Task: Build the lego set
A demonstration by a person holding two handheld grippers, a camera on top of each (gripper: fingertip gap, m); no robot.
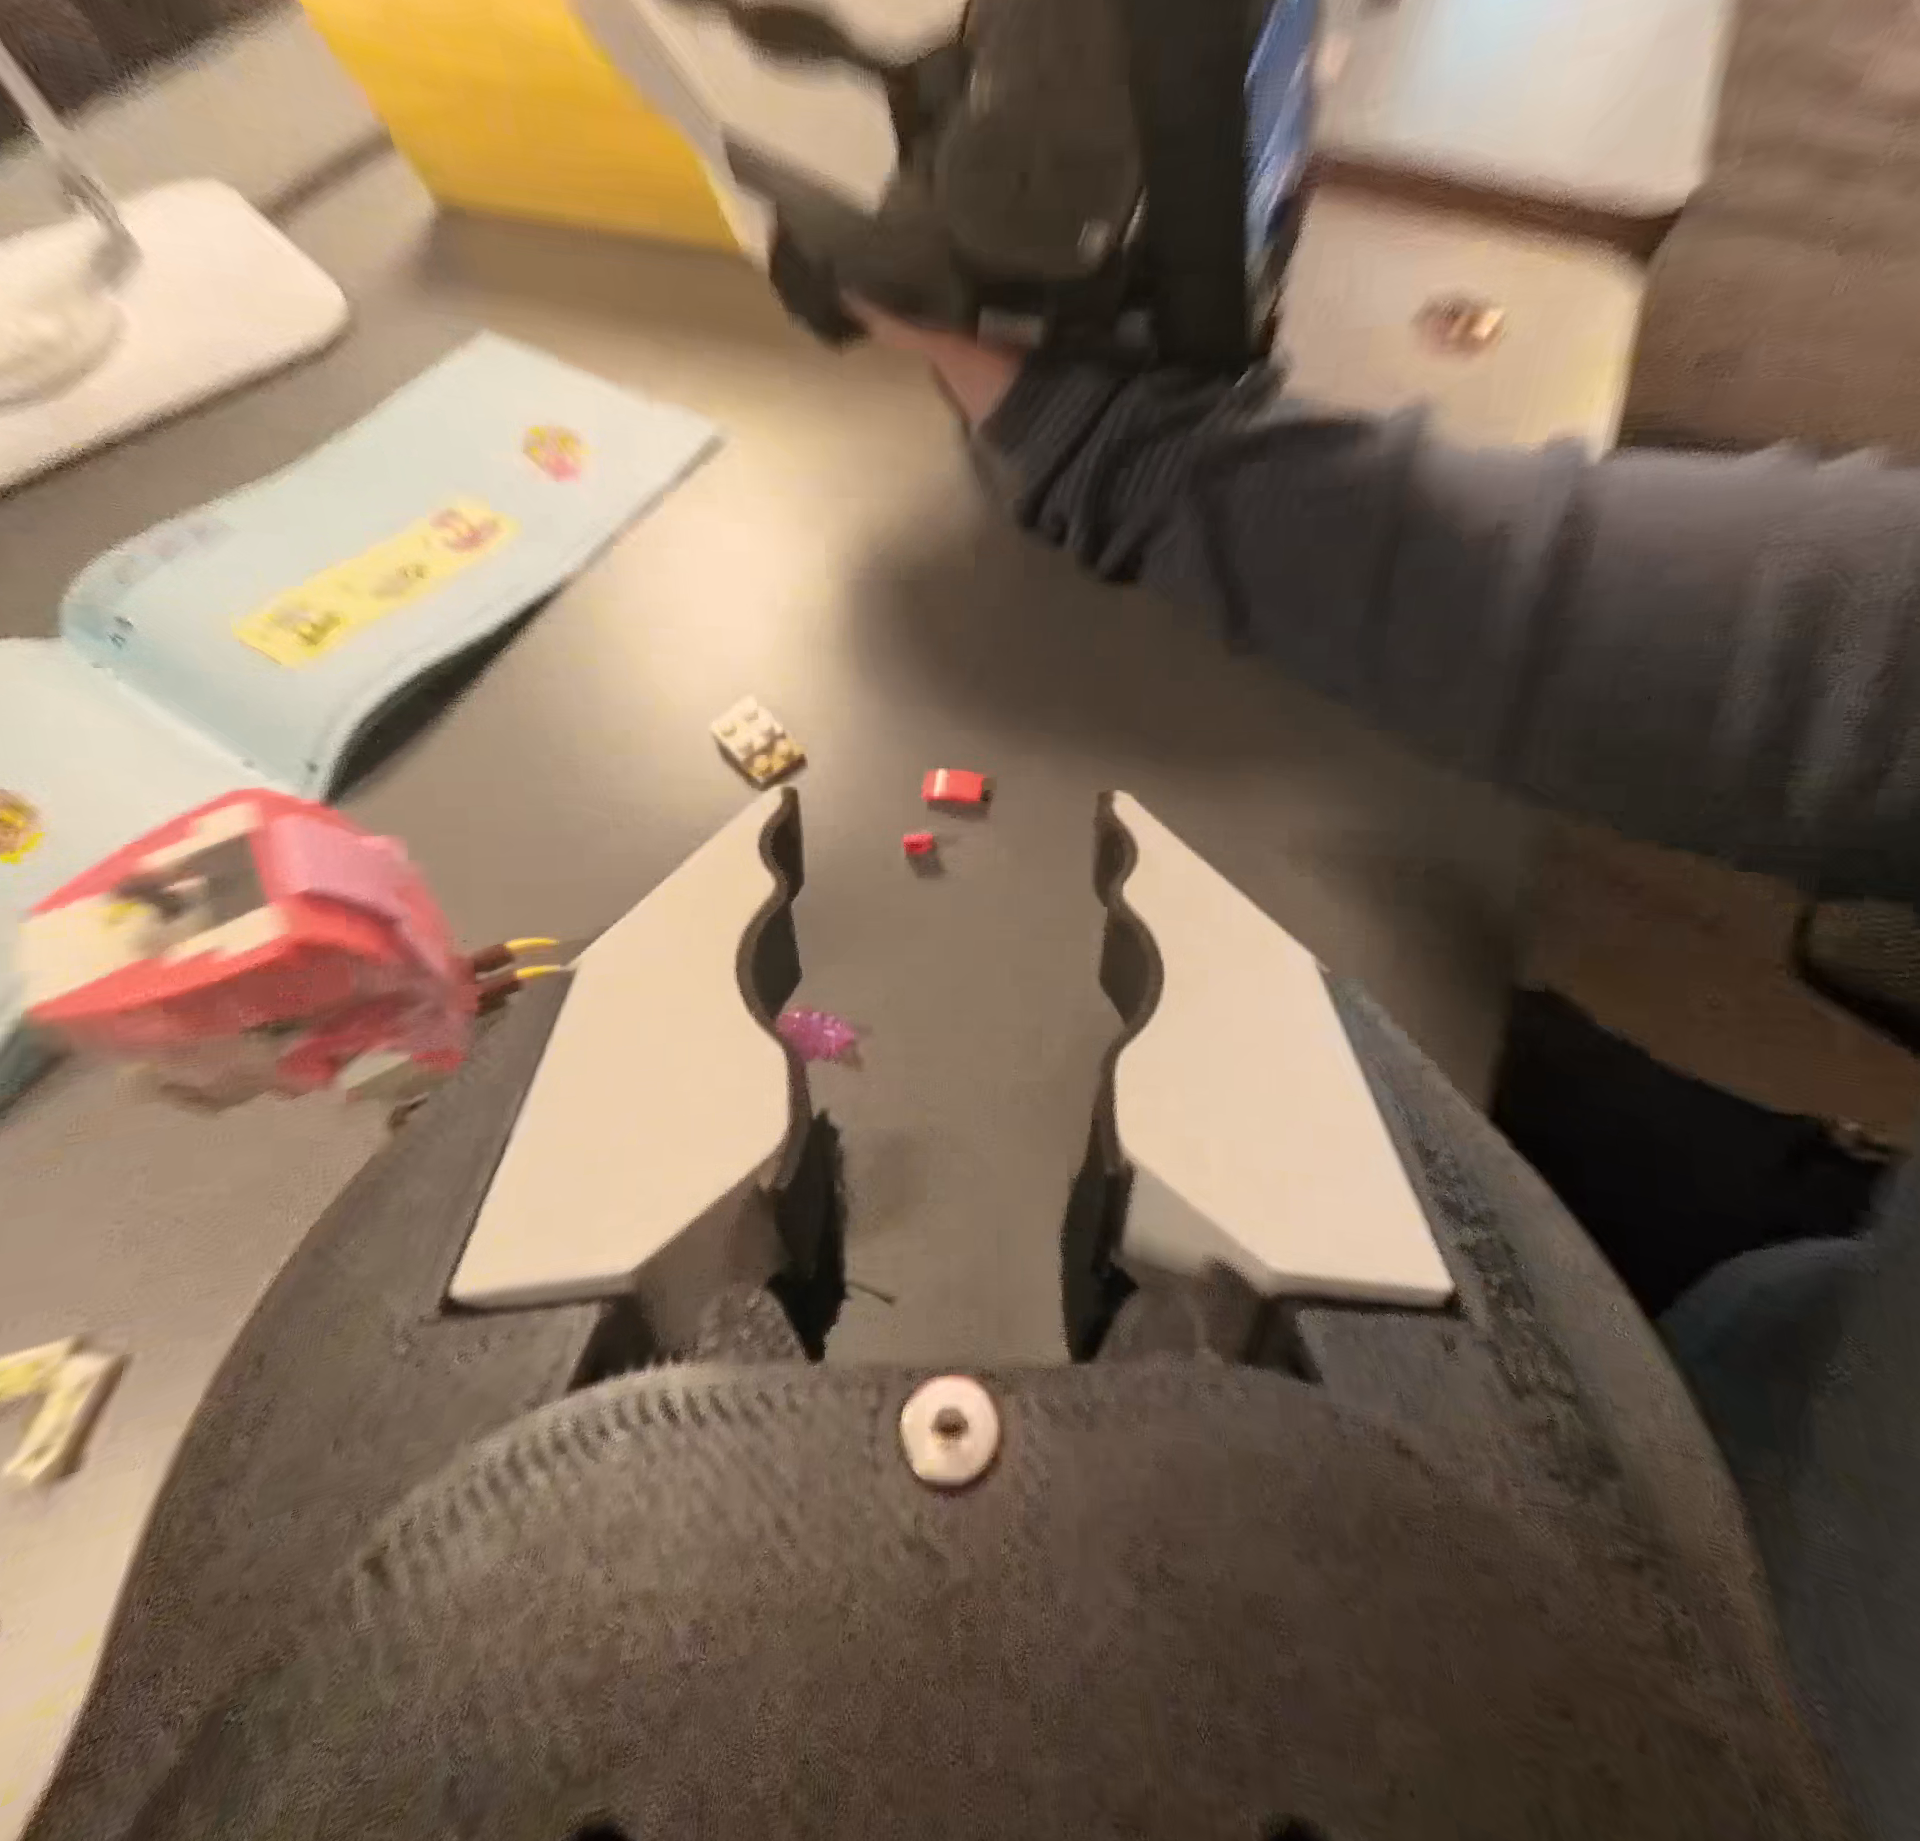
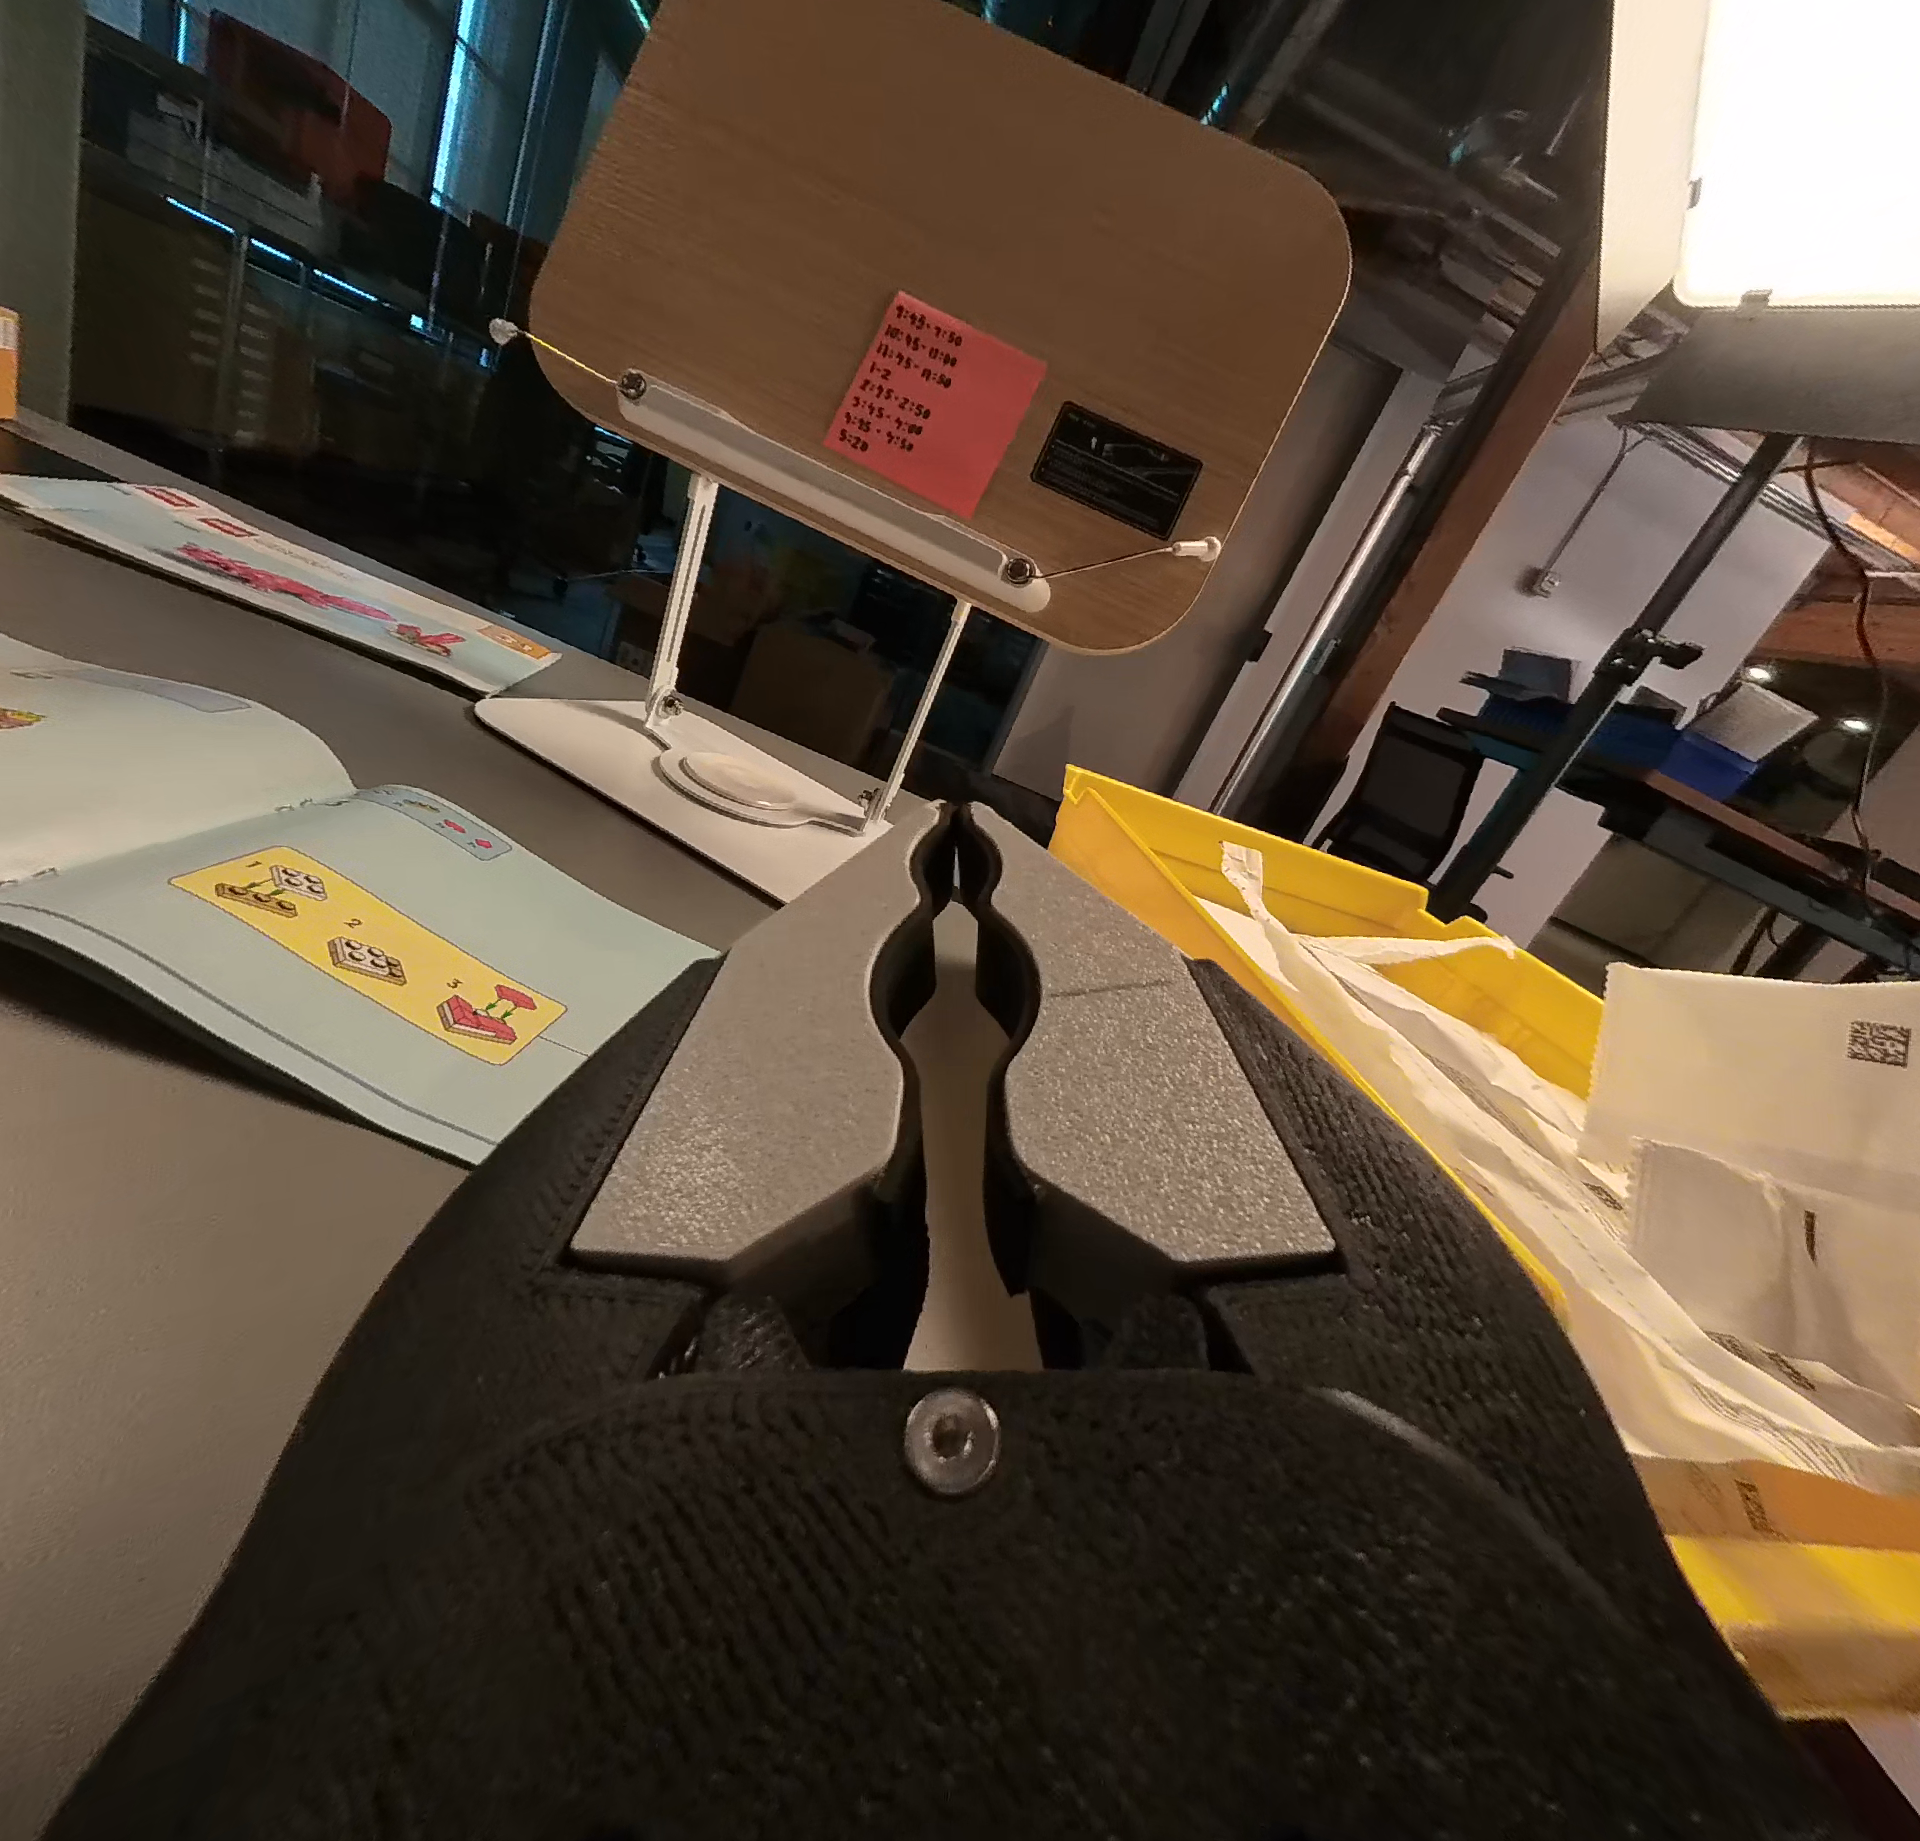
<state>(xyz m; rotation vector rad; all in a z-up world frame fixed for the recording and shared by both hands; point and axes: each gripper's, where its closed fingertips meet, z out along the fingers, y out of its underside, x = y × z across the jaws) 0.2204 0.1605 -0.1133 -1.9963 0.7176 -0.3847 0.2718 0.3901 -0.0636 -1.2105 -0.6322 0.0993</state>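
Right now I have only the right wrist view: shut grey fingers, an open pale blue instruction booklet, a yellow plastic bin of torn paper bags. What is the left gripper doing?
Observer: The left gripper is open over the dark table, with nothing between its fingers.
Operator: Any loose pieces near it?
Observer: Yes. A small tan studded plate lies just beyond its left fingertip.
Operator: Anything red?
Observer: Two red pieces lie ahead between the fingertips, a larger curved one and a tiny one.
Operator: Anything built already?
Observer: A blurred red and pink brick model sits left of the gripper.
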